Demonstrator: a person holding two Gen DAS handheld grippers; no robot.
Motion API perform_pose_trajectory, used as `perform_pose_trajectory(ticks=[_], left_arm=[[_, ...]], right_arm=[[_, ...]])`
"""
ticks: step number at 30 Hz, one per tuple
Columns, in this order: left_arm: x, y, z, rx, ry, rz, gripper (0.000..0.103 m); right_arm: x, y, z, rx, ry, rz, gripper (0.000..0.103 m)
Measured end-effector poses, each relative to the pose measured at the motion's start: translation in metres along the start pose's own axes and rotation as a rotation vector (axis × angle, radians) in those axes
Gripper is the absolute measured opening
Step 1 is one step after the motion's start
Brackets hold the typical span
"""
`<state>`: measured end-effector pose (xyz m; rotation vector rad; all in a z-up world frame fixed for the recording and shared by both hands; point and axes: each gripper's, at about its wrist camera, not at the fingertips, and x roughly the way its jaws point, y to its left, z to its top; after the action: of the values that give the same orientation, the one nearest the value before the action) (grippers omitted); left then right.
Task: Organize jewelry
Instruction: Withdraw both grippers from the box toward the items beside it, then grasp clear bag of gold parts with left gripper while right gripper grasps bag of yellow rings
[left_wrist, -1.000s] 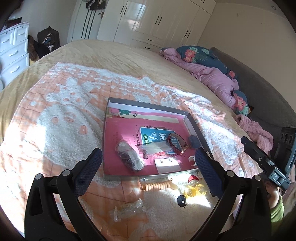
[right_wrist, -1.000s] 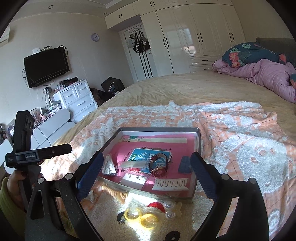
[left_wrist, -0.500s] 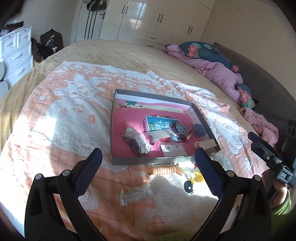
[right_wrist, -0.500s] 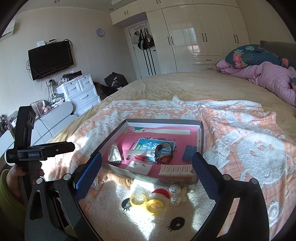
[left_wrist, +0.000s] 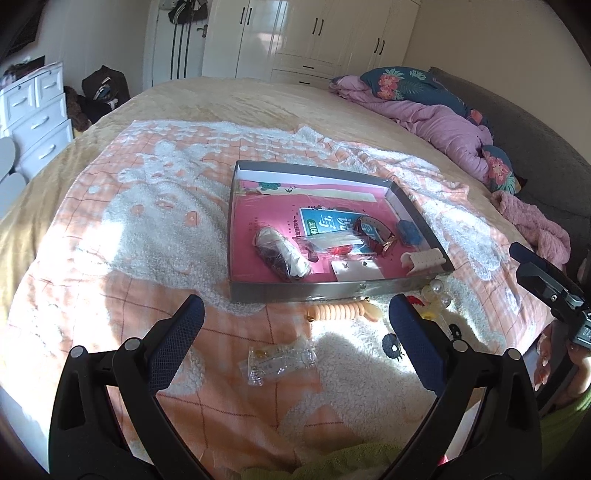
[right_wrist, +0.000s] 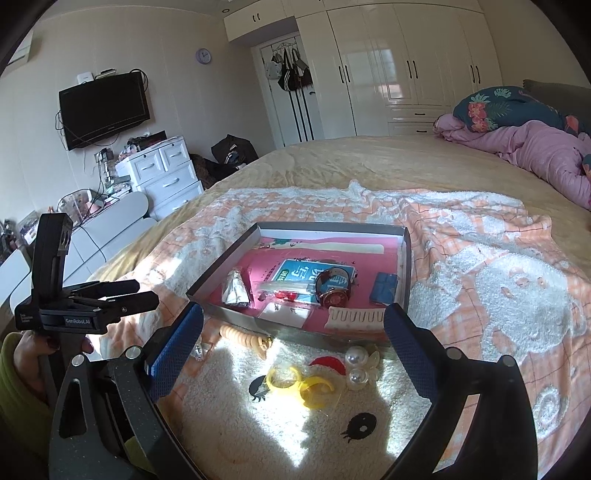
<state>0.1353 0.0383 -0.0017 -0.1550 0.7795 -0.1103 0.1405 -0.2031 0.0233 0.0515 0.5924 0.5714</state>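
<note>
A grey shallow box (left_wrist: 303, 291) (right_wrist: 229, 264) with a pink floor lies on the blanket. Inside are a red watch (left_wrist: 373, 233) (right_wrist: 334, 290), a dark bagged item (left_wrist: 282, 255), a white comb clip (left_wrist: 424, 259) (right_wrist: 356, 318) and a blue clip (right_wrist: 384, 288). In front of the box lie a peach spiral hair tie (left_wrist: 340, 312) (right_wrist: 245, 338), a clear packet (left_wrist: 280, 360), yellow rings (right_wrist: 299, 382) and pearl clips (right_wrist: 357, 365). My left gripper (left_wrist: 295, 328) hovers open above the packet. My right gripper (right_wrist: 293, 332) hangs open over the yellow rings.
The orange and white blanket (left_wrist: 147, 221) covers a tan bed. A purple duvet with floral pillows (left_wrist: 436, 110) sits at the far right. White drawers (right_wrist: 162, 173) and a wall television (right_wrist: 105, 107) stand left of the bed. A person's hand holds each gripper handle.
Both grippers have drawn back toward the near edge of the bed, so the box looks further off. The packet now lies between the left fingers. Both stay open.
</note>
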Motion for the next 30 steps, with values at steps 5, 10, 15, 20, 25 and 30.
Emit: perform_pose_trajectory(ticks=[5, 10, 15, 20, 25, 30], left_arm=[[0.005, 0.0, -0.009, 0.009, 0.021, 0.022, 0.094], [0.015, 0.003, -0.02, 0.009, 0.066, 0.045, 0.094], [0.034, 0.009, -0.034, -0.012, 0.151, 0.069, 0.094], [0.05, 0.017, -0.044, -0.055, 0.217, 0.069, 0.094], [0.056, 0.019, -0.046, -0.089, 0.24, 0.049, 0.094], [0.064, 0.024, -0.045, -0.141, 0.241, 0.034, 0.093]], right_arm=[[0.004, -0.001, -0.009, 0.016, 0.031, -0.003, 0.097], [0.012, -0.001, -0.025, 0.041, 0.082, -0.006, 0.098], [0.023, 0.001, -0.042, 0.059, 0.138, -0.021, 0.098], [0.041, 0.004, -0.059, 0.068, 0.218, -0.046, 0.098], [0.054, 0.004, -0.073, 0.092, 0.261, -0.041, 0.098], [0.062, 0.005, -0.078, 0.102, 0.276, -0.039, 0.098]])
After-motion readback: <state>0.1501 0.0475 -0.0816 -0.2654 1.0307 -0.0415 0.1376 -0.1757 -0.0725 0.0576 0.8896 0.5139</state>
